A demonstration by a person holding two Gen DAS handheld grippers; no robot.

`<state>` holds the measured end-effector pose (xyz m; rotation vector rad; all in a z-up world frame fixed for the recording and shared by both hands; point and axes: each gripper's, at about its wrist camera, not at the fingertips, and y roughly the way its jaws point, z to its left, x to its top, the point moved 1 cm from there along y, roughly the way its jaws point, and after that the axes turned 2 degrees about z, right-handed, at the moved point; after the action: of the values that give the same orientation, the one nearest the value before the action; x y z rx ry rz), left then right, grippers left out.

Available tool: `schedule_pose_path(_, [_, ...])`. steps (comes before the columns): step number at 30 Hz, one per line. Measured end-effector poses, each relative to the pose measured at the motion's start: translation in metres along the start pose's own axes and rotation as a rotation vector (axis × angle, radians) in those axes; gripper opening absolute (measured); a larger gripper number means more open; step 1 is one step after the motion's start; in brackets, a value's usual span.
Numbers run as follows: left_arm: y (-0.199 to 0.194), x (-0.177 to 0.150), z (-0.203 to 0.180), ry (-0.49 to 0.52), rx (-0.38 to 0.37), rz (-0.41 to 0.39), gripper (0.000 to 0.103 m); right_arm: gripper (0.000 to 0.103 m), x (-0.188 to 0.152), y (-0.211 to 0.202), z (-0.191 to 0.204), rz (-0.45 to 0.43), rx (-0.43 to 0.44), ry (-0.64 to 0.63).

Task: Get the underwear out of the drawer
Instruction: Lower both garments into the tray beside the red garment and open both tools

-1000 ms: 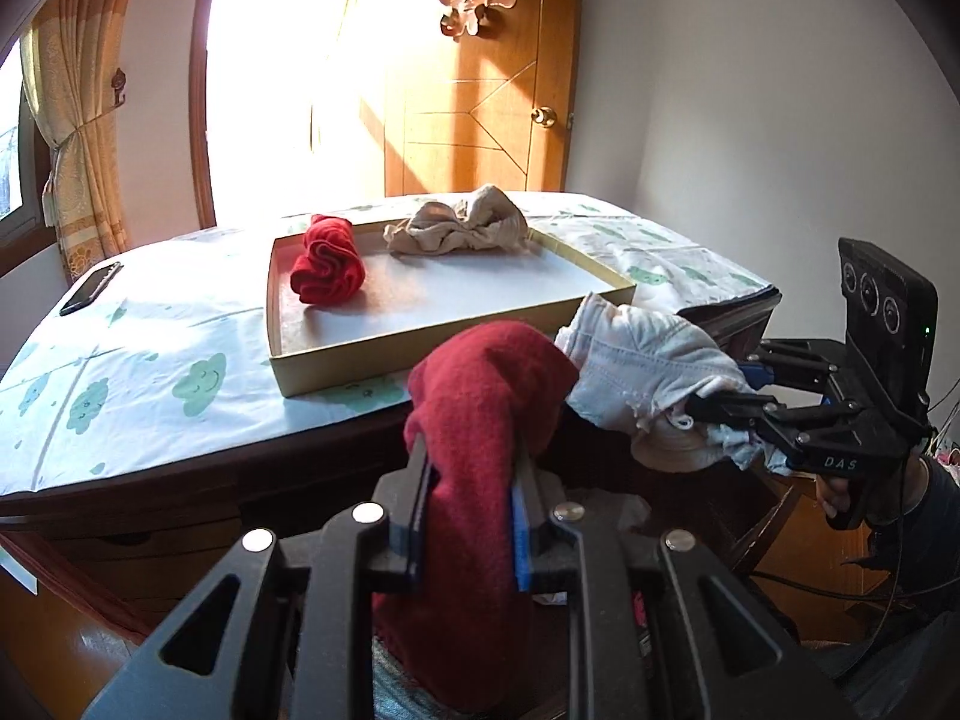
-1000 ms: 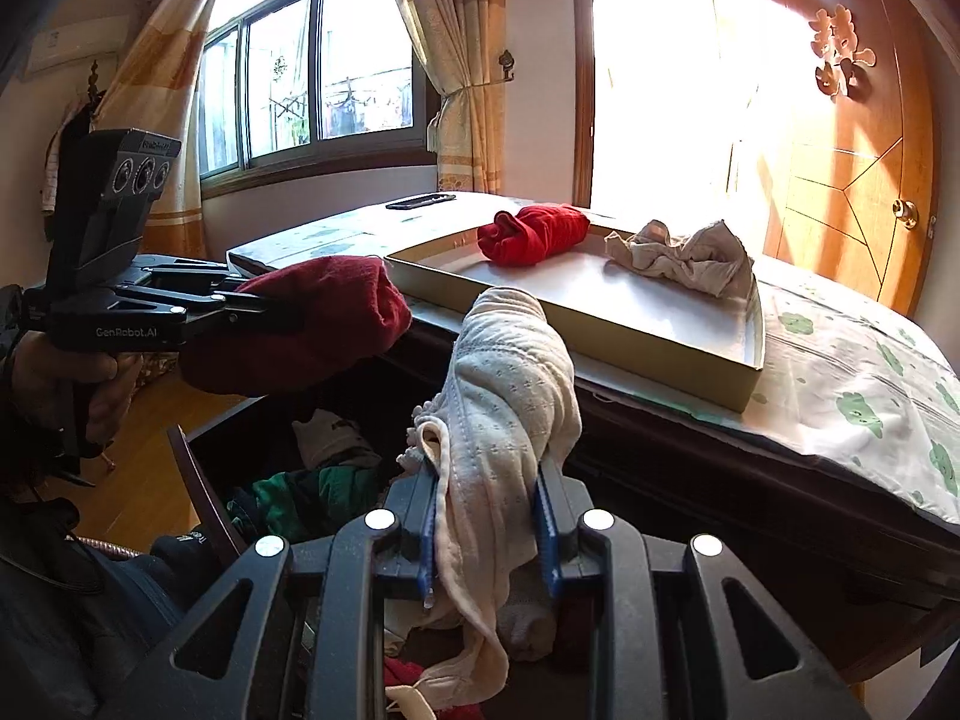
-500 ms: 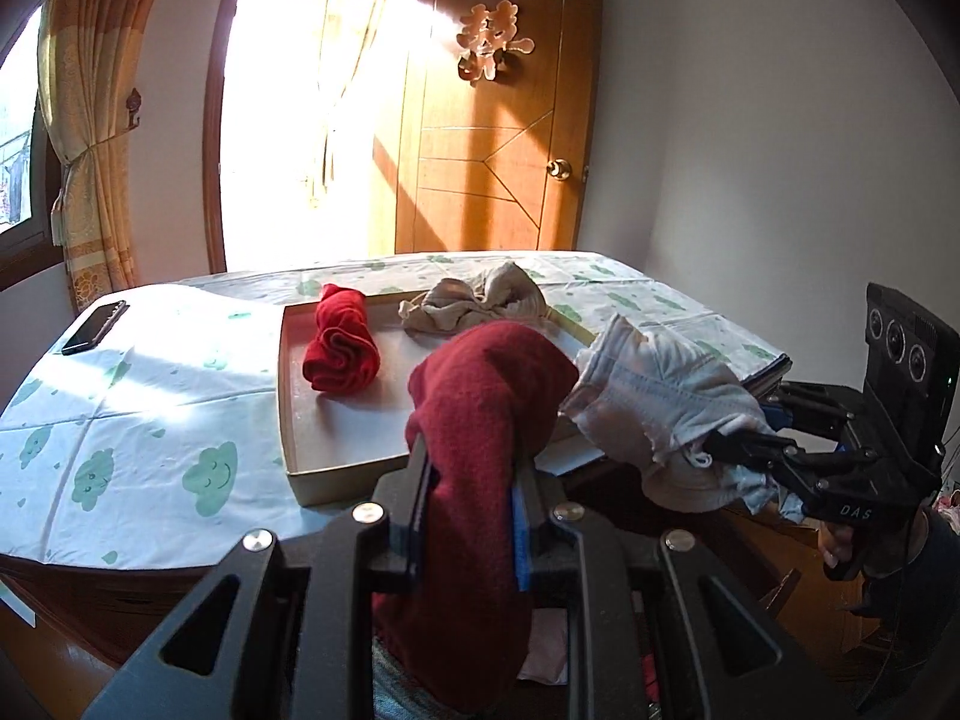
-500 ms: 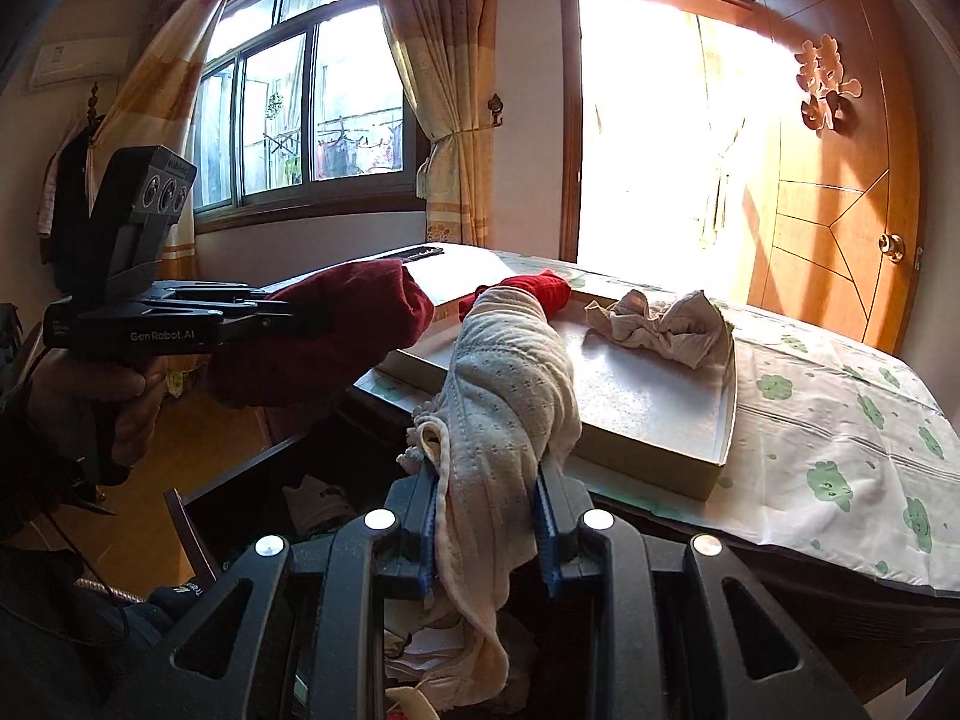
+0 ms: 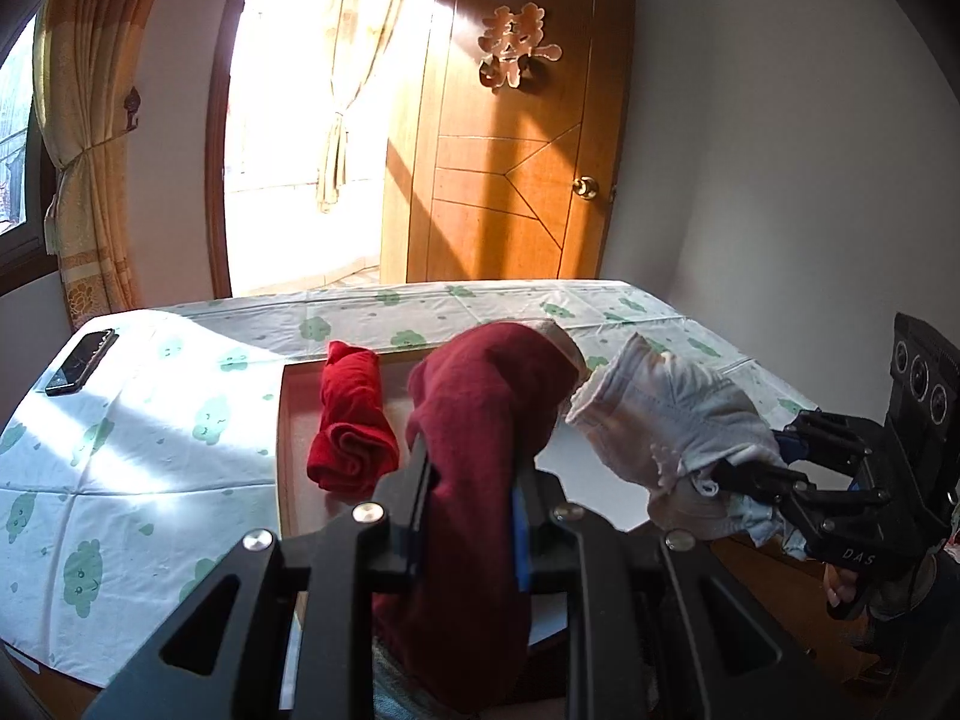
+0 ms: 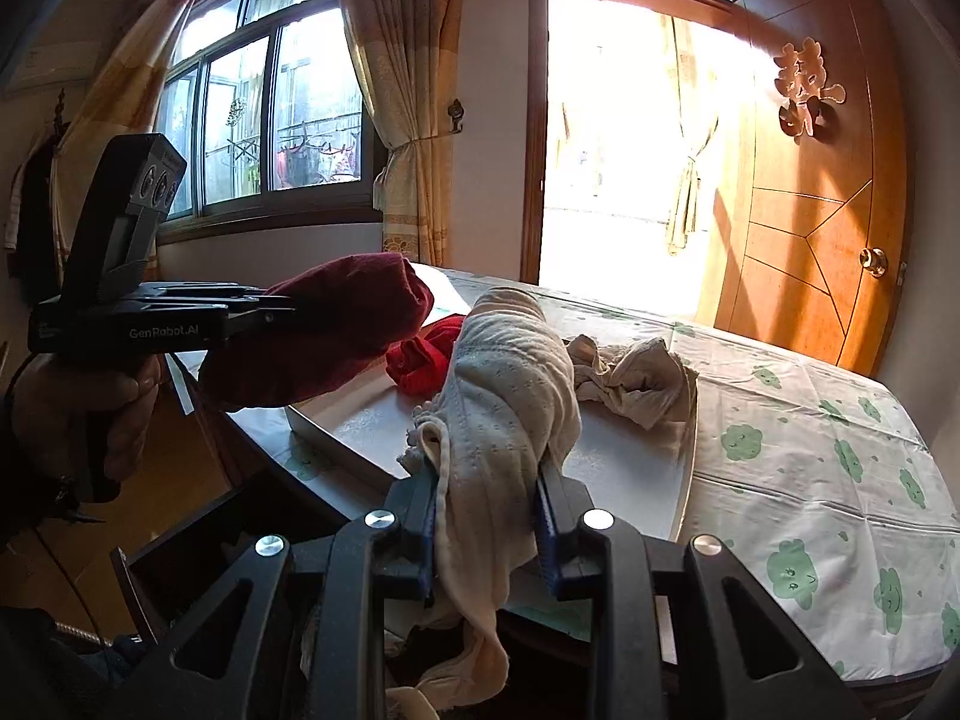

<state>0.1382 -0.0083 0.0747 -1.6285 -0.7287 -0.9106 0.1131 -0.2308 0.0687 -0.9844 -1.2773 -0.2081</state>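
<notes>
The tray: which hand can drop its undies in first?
Probably the right. Its cream underwear already hangs over the tray, while the left's dark red underwear sits nearer the tray's edge.

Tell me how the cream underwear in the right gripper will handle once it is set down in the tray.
The cream underwear is probably floppy: it folds over the right gripper, with a loose end hanging below. It looks light, bunched but not pulled taut. Released over the tray, it would likely slump into a heap like the beige piece, not roll.
</notes>
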Motion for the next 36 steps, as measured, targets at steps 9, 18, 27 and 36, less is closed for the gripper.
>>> schedule_pose_path(9, [0.046, 0.028, 0.012, -0.050, -0.013, 0.028, 0.019, 0.028, 0.028, 0.026, -0.021, 0.025, -0.044, 0.024])
schedule_pose_path(18, [0.094, 0.049, 0.030, -0.178, -0.048, 0.053, 0.019, 0.028, 0.055, 0.065, -0.041, 0.063, -0.096, 0.039])
schedule_pose_path(27, [0.139, 0.057, 0.052, -0.300, -0.039, 0.080, 0.019, 0.028, 0.067, 0.106, -0.059, 0.121, -0.112, 0.086])
schedule_pose_path(36, [0.160, 0.046, 0.055, -0.334, -0.014, 0.108, 0.020, 0.028, 0.067, 0.139, -0.061, 0.186, -0.111, 0.110])
